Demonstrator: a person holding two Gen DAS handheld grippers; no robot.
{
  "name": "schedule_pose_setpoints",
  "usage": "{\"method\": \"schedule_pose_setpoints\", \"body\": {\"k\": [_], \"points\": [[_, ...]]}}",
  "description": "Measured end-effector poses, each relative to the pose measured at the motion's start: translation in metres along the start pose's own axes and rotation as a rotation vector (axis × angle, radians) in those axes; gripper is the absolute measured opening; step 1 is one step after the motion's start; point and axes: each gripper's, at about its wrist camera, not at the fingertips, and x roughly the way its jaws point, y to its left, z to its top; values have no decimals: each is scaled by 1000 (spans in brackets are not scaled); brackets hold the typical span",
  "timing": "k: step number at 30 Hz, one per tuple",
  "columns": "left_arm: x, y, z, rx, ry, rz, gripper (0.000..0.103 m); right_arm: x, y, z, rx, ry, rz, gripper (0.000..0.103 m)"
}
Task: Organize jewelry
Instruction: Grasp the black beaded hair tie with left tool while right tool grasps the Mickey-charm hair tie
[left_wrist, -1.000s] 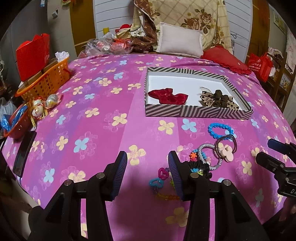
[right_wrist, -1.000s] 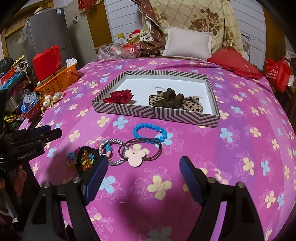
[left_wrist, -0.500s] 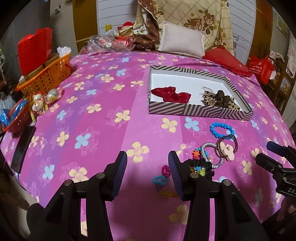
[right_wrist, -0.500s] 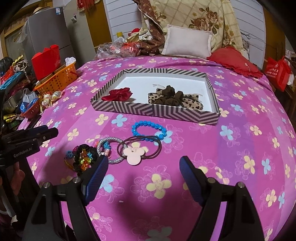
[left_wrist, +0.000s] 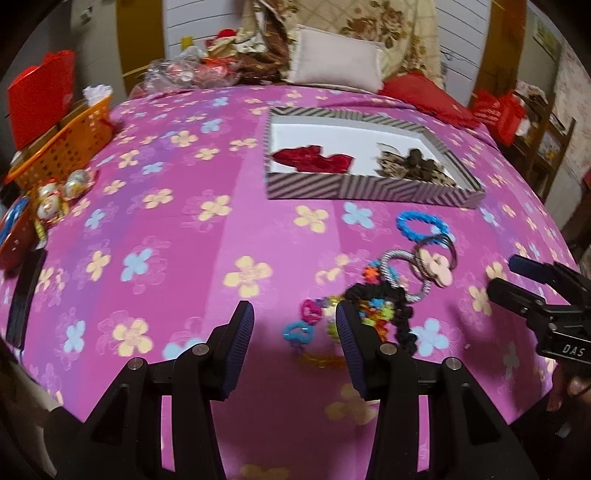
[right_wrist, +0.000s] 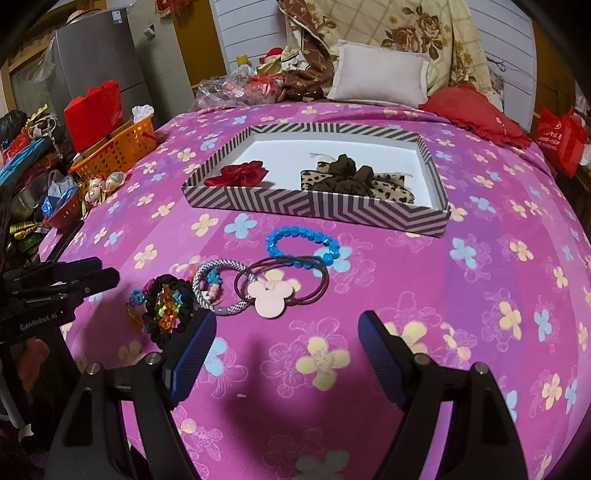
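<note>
Both tools hover over loose jewelry on the bed

Left view: left tool part open, empty; come squarely over the black scrunchie. Right view: right tool wide, empty, near the flower hair tie; striped box lies beyond.

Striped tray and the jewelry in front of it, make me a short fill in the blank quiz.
1. The striped tray holds a leopard bow and a ____ bow.
2. The beaded bracelet is ____ in colour.
3. The hair tie carries a ____ flower charm.

Missing: red; blue; pink
</note>
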Motion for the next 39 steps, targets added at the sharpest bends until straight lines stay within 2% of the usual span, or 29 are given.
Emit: {"method": "schedule_pose_setpoints", "body": {"k": [9, 14, 17, 22, 29, 34, 36, 39], "points": [[21, -13, 3, 49, 66, -109, 23, 5, -7, -1, 4, -7, -2, 81], [30, -19, 6, 78, 98, -176, 23, 15, -13, 8, 7, -3, -13, 72], [32, -21, 6, 94, 107, -183, 23, 25, -15, 15, 2, -1, -17, 68], [36, -19, 10, 87, 115, -204, 23, 49, -15, 25, -34, 29, -39, 50], [40, -19, 16, 87, 118, -213, 22, 70, -21, 26, -47, 50, -41, 32], [43, -20, 17, 93, 127, -214, 18, 74, -17, 27, -100, 26, -63, 9], [44, -21, 17, 96, 130, -213, 17, 73, -17, 26, -105, 25, -53, 5], [42, -21, 16, 104, 129, -218, 17, 64, -18, 23, -95, -2, -44, 5]]}}
